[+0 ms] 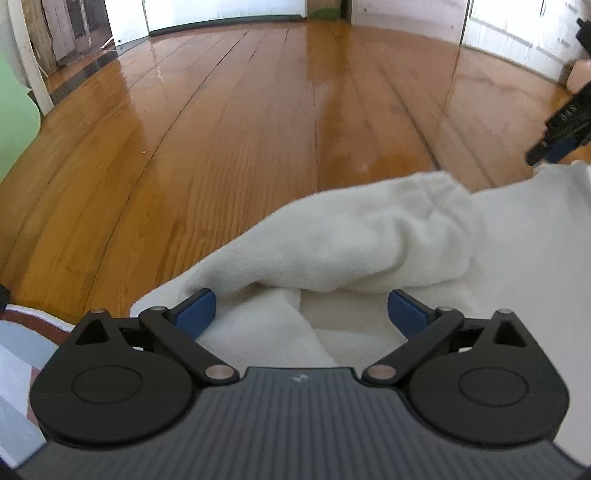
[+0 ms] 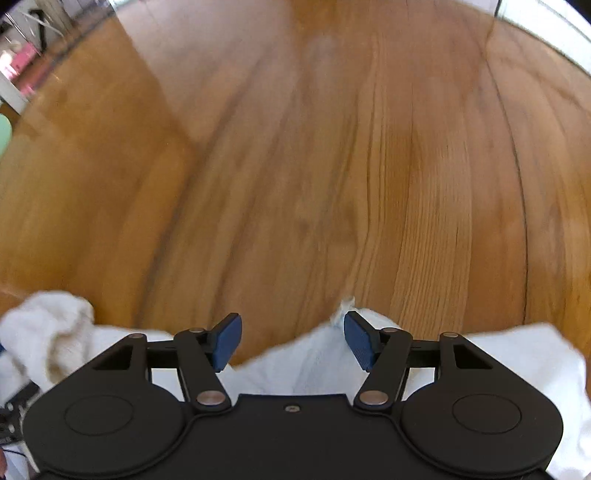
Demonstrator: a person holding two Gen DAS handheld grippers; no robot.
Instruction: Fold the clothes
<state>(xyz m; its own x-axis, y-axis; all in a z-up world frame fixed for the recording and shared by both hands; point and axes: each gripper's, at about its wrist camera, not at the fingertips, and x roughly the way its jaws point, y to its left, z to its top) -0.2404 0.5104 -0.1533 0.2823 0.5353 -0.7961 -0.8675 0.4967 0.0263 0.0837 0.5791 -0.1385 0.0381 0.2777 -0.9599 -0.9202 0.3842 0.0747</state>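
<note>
A white fleecy garment (image 1: 354, 236) lies bunched on the wooden floor (image 1: 240, 122). My left gripper (image 1: 301, 308) stands open right over its near folds, and the left blue pad (image 1: 197, 308) touches the cloth's edge. In the left wrist view my right gripper (image 1: 561, 125) shows at the far right, just above the garment's far corner. In the right wrist view the right gripper (image 2: 292, 338) is open over the white garment (image 2: 314, 362), whose edge lies under its fingers. The right pad (image 2: 358, 339) rests by a small raised tip of cloth.
A patterned rug or mat (image 1: 22, 350) lies at the lower left. White cabinets (image 1: 517, 33) and a white door (image 1: 221, 14) line the far wall. A green object (image 1: 14, 122) stands at the left. Bare floor (image 2: 295, 166) stretches ahead of both grippers.
</note>
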